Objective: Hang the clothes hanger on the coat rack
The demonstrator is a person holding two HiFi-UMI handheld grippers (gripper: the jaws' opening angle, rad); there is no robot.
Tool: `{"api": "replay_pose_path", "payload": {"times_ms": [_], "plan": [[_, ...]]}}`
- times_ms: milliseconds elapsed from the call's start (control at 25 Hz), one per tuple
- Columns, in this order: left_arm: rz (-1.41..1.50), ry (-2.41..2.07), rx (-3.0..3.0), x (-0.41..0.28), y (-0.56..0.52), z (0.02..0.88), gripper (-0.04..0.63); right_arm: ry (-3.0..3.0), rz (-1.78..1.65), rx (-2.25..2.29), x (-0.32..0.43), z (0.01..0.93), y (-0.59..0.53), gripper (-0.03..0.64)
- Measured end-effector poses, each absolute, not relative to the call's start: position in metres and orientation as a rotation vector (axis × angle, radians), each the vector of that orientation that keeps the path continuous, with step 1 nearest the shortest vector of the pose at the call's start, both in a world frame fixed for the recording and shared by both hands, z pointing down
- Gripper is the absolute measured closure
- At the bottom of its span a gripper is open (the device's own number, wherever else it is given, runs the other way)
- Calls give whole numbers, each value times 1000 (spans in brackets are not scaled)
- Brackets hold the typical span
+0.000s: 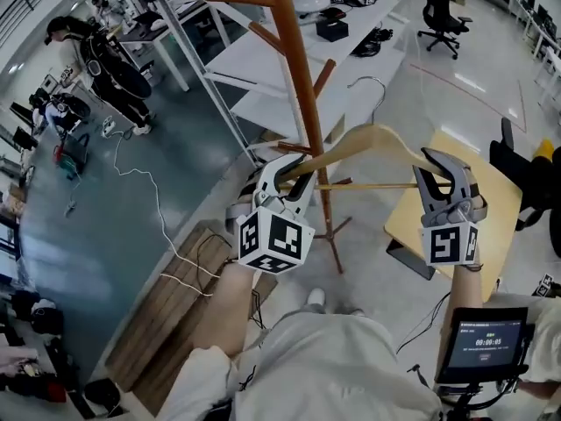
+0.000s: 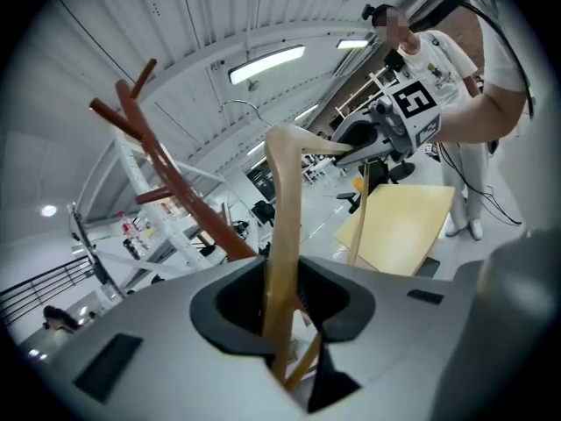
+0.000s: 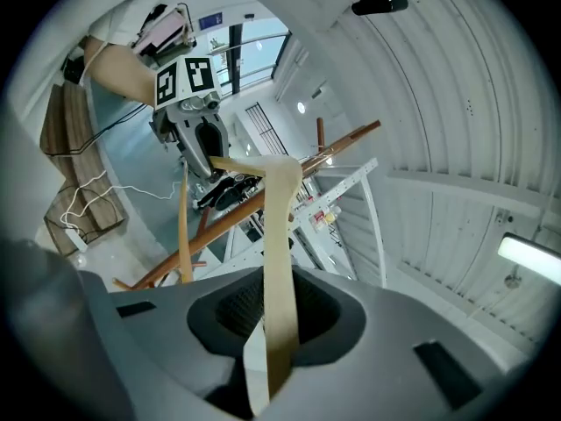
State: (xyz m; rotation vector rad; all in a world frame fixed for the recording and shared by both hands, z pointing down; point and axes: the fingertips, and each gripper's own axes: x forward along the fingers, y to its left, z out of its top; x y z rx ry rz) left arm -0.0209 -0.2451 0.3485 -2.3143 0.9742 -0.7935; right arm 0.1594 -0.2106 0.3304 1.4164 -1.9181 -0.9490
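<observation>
A pale wooden clothes hanger [image 1: 372,134] with smooth, flat, curved arms, a thin round lower bar [image 1: 368,185] and a bent wire hook [image 1: 372,90] is held in the air by 2 grey plastic tools, 1 at each end. The left tool [image 1: 282,182] has its jaws narrowed onto the left arm of the hanger. In the left gripper view the flat wood [image 2: 282,235] runs straight up between the dark ribbed pads [image 2: 329,301], which press on it. The right tool [image 1: 438,172] clamps the right arm in the same manner. In the right gripper view the pale strip [image 3: 279,261] stands between its textured pads [image 3: 237,310]. Each tool carries a white cube printed with black square markers [image 1: 273,239].

The hanger sits level and faces the coat rack [image 1: 298,68], a glossy reddish-brown wooden trunk with short angled pegs and splayed feet. In the head view the hanger's left arm crosses in front of the trunk, while the wire hook stands upright to the right of it, not yet on any peg.

A square table with a matt yellow top [image 1: 495,200] stands at the right. On the floor at the left lie a slatted wooden board [image 1: 166,314] and a thin white cable [image 1: 149,191].
</observation>
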Motion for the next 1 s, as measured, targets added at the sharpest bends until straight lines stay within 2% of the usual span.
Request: {"api": "replay_pose_path", "payload": {"times_ms": [400,1000], "plan": [[-737,1211,-2200,-102,-265,269,491,-1996,-1135,1302,81,245,-256,537],[-679,1273,-2131,-142,-298,197,491,-2003,-1208,1276,41,171,-293,536]]}}
